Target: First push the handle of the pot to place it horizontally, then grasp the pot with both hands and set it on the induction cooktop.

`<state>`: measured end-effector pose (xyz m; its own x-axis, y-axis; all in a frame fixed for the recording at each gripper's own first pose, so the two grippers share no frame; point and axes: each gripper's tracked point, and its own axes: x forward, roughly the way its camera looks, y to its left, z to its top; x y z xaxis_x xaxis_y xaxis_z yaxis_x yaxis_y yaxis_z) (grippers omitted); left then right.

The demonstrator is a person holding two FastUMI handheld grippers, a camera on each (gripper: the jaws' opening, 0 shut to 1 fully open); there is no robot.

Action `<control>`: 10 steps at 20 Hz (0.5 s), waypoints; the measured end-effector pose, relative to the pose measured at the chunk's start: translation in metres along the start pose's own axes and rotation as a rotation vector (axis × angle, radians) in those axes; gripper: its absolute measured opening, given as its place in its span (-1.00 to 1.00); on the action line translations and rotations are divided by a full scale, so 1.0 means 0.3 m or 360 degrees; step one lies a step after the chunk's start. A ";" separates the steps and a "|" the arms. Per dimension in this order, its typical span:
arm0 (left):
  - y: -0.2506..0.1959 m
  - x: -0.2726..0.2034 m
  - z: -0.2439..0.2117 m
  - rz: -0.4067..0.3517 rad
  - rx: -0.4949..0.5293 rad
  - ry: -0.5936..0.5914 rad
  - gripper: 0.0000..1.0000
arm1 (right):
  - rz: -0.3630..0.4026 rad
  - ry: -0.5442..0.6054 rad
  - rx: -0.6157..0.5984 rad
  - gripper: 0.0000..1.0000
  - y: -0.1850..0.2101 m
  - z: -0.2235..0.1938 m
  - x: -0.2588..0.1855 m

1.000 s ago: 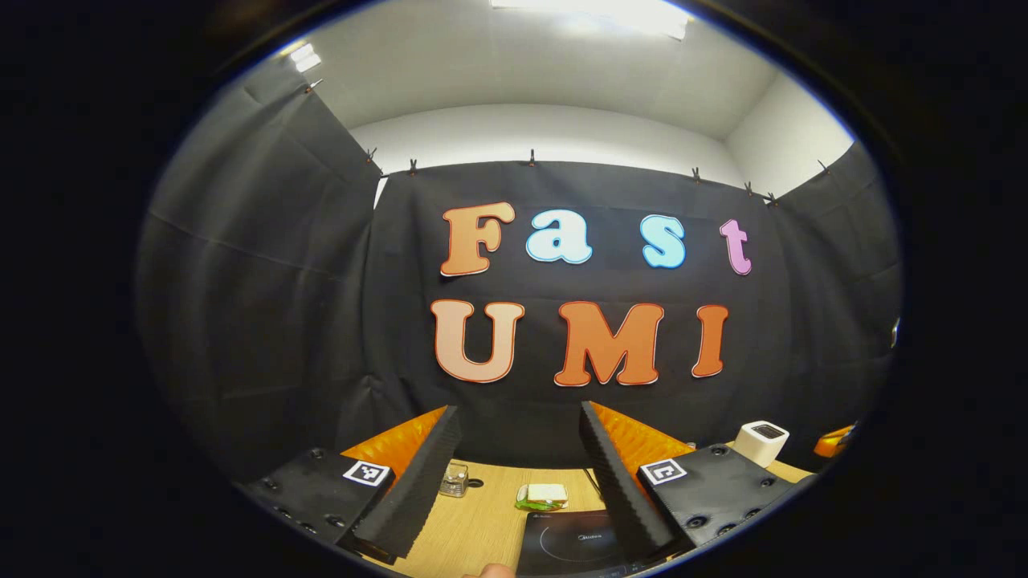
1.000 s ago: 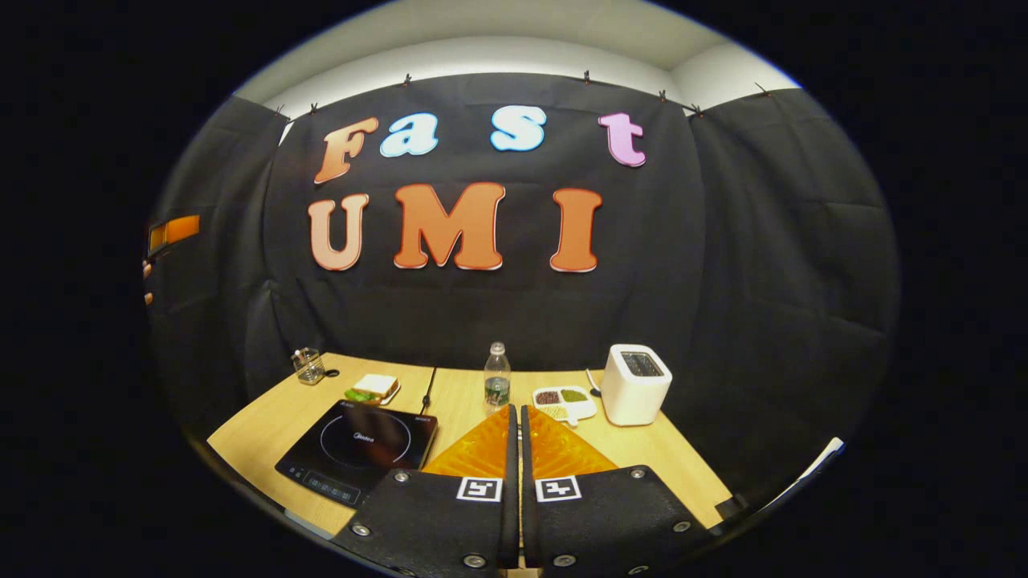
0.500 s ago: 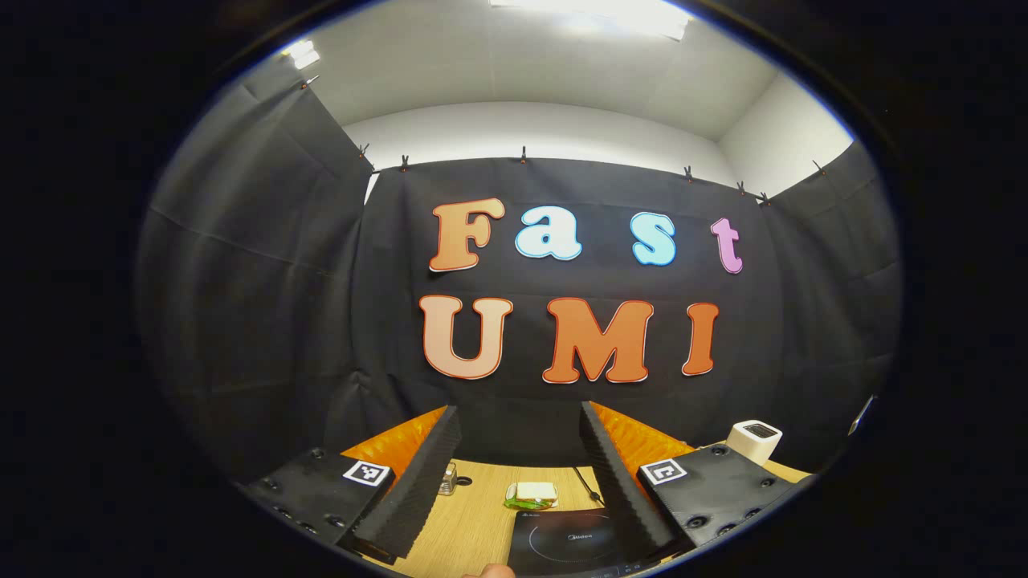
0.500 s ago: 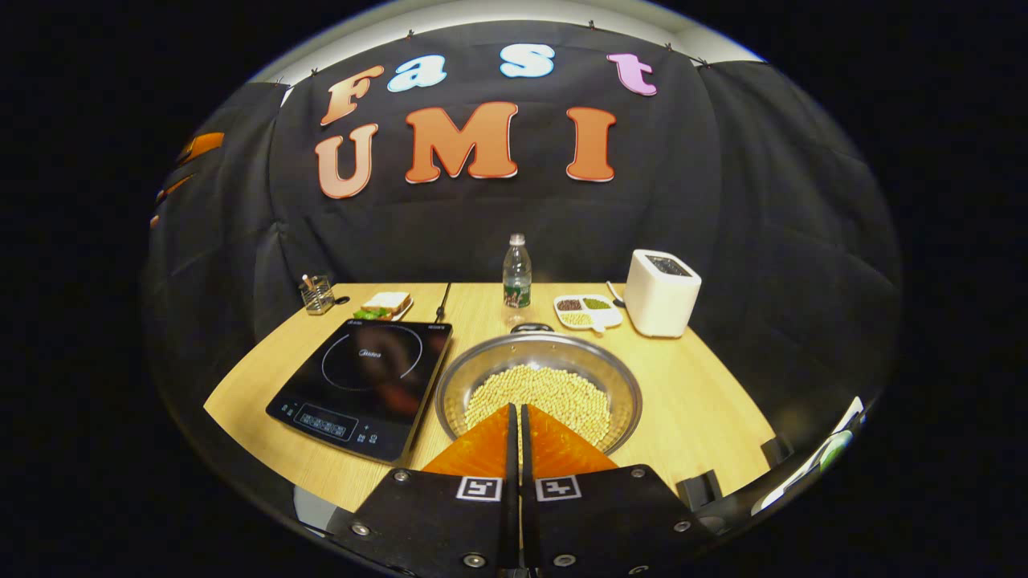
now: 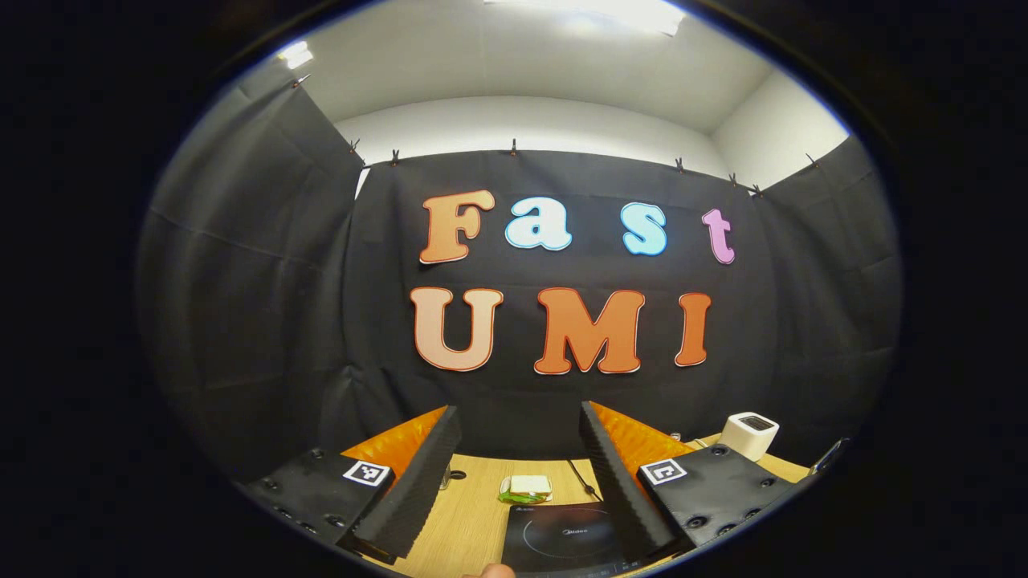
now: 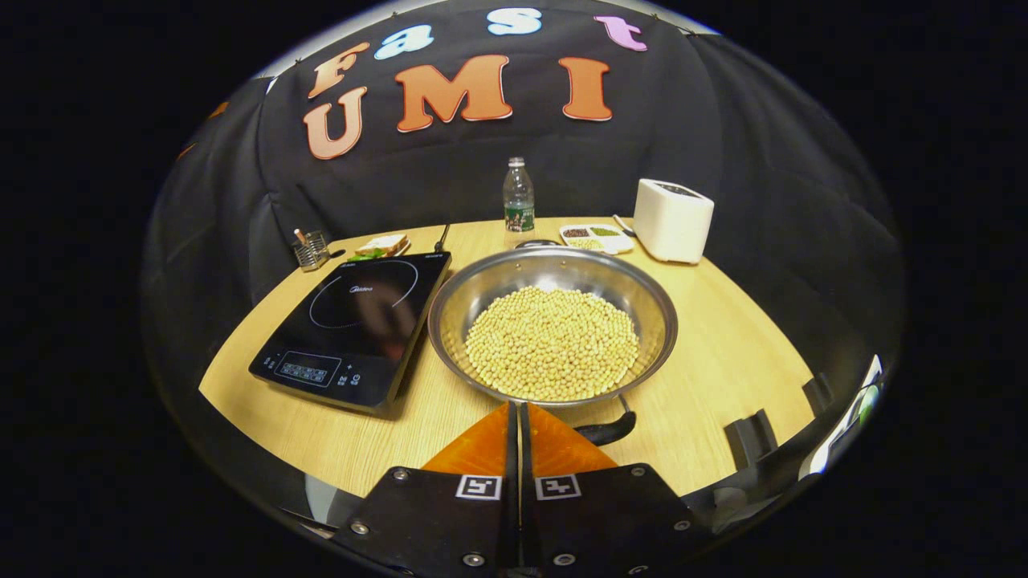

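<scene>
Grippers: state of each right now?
Left gripper: open, holding nothing.
Right gripper: shut, holding nothing, just short of the pot.

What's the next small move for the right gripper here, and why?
Probably ease the right gripper down beside the pot's handle to push it sideways. Its jaws are shut, good for nudging, and the handle juts toward the camera at the near rim of the pot, which sits right of the induction cooktop.
</scene>
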<state>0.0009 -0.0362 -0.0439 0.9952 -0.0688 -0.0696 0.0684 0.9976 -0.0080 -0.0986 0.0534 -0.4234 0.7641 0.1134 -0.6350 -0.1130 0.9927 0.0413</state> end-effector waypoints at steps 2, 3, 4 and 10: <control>-0.007 -0.001 -0.003 -0.0002 0.0006 0.0000 0.95 | 0.0017 0.0035 -0.0010 -0.97 0.018 -0.028 0.015; -0.009 0.001 -0.006 0.0000 0.0013 -0.0001 0.95 | 0.0016 0.0050 -0.0010 -0.98 0.016 -0.043 0.025; -0.009 0.000 -0.008 0.0005 0.0025 -0.0002 0.95 | 0.0007 0.0066 -0.0009 -0.97 0.008 -0.056 0.033; -0.010 0.008 -0.010 0.0021 0.0050 0.0002 0.97 | 0.0012 0.0108 0.0012 -1.00 -0.008 -0.072 0.046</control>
<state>0.0029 -0.0394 -0.0469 0.9960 -0.0556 -0.0705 0.0574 0.9981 0.0243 -0.1015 0.0517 -0.4490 0.7183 0.1184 -0.6856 -0.1139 0.9921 0.0521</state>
